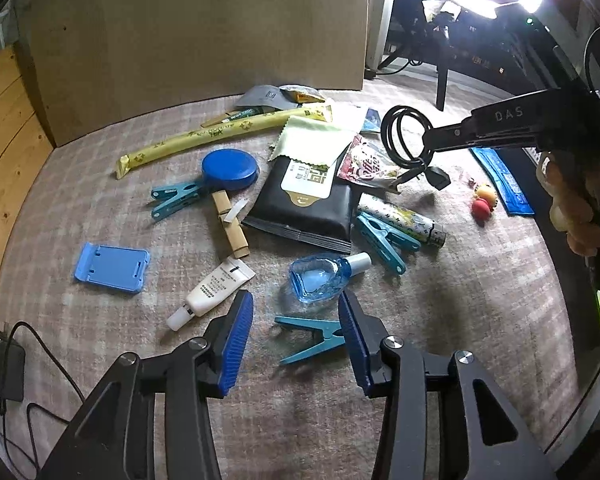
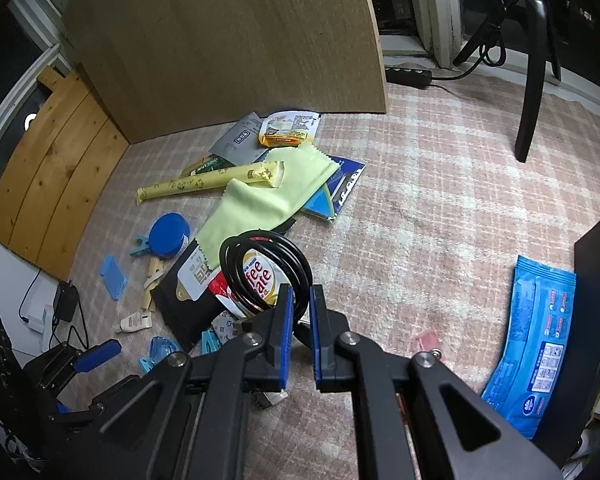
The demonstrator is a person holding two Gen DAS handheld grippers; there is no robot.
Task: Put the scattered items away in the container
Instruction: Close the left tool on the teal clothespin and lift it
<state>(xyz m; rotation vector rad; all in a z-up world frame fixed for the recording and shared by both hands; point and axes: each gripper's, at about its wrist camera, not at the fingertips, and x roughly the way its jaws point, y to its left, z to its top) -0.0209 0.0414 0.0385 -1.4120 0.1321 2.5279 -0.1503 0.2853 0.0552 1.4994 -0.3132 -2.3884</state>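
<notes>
My left gripper (image 1: 296, 300) hangs open over the checked cloth. A teal clothes peg (image 1: 312, 340) lies between its blue pads (image 1: 236, 344), its end against the right pad only. A blue eye-drop bottle (image 1: 320, 276) sits just beyond the tips, and a white tube (image 1: 212, 288) lies to their left. My right gripper (image 2: 301, 290) is shut on a coiled black cable (image 2: 260, 268), lifted above the clutter. In the left wrist view the cable (image 1: 400, 136) dangles from that gripper (image 1: 428, 146) at the upper right.
Scattered ahead are a black pouch (image 1: 304, 208), a yellow-green cloth (image 1: 312, 140), a blue round lid (image 1: 230, 170), a blue phone stand (image 1: 112, 268) and more pegs (image 1: 382, 240). A wooden board (image 2: 228, 48) stands behind. A blue packet (image 2: 536, 340) leans on a black box wall (image 2: 598, 300).
</notes>
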